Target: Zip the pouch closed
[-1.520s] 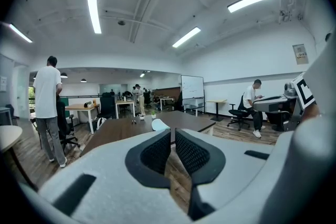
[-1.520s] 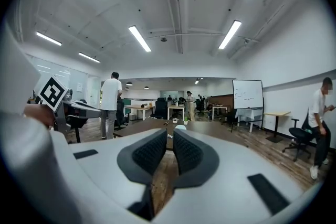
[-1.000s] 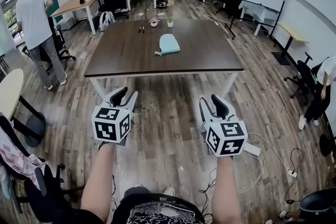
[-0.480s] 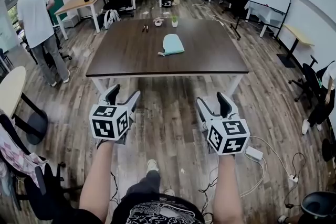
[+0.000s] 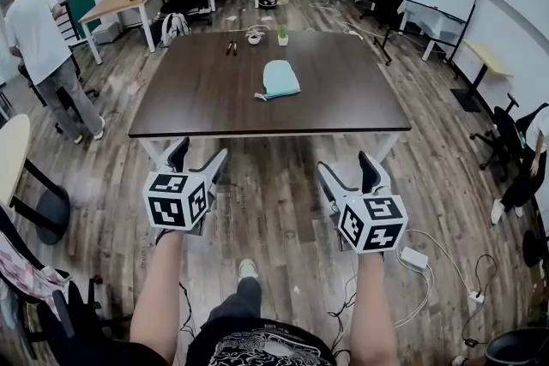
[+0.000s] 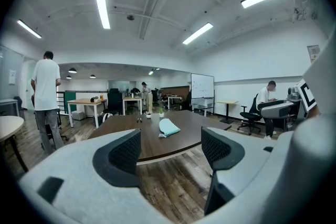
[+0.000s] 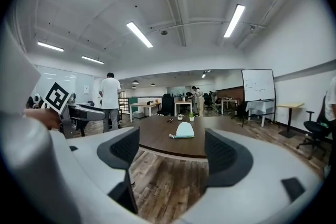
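- Pouch (image 5: 280, 80): pale teal and lying flat near the middle of the dark worktop (image 5: 197, 103). A small plant pot (image 5: 282, 37) and some pens (image 5: 232, 47) sit well apart from it, toward the far edge.
- Left claw (image 5: 199, 157): its jaws have just been opening and now stand wide apart. Nothing is between the pads; only the floor (image 5: 274, 210) and the worktop's near edge show through the gap.
- Right claw (image 5: 347, 167): the same. Its jaws have just been opening, they are wide apart, and it is empty.
- Both claws hang over the floor, short of the worktop's near edge and well apart from the pouch. They point roughly level toward it.
- Judged step: the approach. Zipping has not begun.
- A small pale tab shows at the pouch's near-left corner. It may be the zip pull, but it is too small to tell.
- To do this step well:
  - Bring both claws in low over the worktop with the jaws kept wide.
  - Find which end the pull sits at before committing either claw.
  - Use one claw to pinch the fabric at the end where the zip starts.
  - Use the other claw to nip the pull alone, not the cloth beside it.
  - Draw straight along the zip line and keep the pouch taut between the two claws.
- Likely trouble: the pouch is soft and light, so if it is not anchored it will probably slide or bunch on the smooth worktop.
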`<state>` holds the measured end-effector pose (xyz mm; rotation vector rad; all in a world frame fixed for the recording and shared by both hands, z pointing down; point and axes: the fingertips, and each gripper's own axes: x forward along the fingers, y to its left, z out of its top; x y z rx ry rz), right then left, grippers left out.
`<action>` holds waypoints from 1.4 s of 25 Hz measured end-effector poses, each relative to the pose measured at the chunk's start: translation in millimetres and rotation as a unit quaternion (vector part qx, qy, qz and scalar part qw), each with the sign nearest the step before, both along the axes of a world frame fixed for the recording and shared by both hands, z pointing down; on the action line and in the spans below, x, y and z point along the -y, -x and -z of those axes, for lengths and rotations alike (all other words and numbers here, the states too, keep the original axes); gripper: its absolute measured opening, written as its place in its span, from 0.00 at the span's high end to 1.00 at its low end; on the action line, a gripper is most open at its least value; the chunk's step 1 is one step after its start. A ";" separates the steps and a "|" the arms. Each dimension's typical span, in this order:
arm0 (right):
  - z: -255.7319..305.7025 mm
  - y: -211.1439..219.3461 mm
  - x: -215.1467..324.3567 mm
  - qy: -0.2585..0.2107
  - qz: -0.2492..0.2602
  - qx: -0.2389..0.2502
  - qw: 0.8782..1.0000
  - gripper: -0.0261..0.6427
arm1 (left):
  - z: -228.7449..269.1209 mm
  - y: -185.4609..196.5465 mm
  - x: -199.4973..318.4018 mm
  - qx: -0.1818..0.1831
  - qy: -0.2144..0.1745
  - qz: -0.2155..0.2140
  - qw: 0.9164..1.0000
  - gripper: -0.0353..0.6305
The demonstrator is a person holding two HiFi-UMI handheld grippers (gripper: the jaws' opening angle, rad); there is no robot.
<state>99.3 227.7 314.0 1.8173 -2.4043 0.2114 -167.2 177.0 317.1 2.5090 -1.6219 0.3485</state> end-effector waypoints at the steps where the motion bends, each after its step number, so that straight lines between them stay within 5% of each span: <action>1: 0.1 0.8 10.7 0.001 -0.003 0.000 1.000 0.40 | -0.6 1.4 11.1 0.001 0.001 -0.001 1.000 0.45; 17: 6.9 21.0 154.3 0.010 -0.043 -0.008 0.999 0.34 | -11.8 29.0 165.3 0.010 0.027 -0.027 0.999 0.44; 35: 8.2 50.2 218.4 0.024 -0.061 -0.029 0.997 0.34 | -16.1 46.3 236.2 -0.008 0.032 -0.055 0.998 0.44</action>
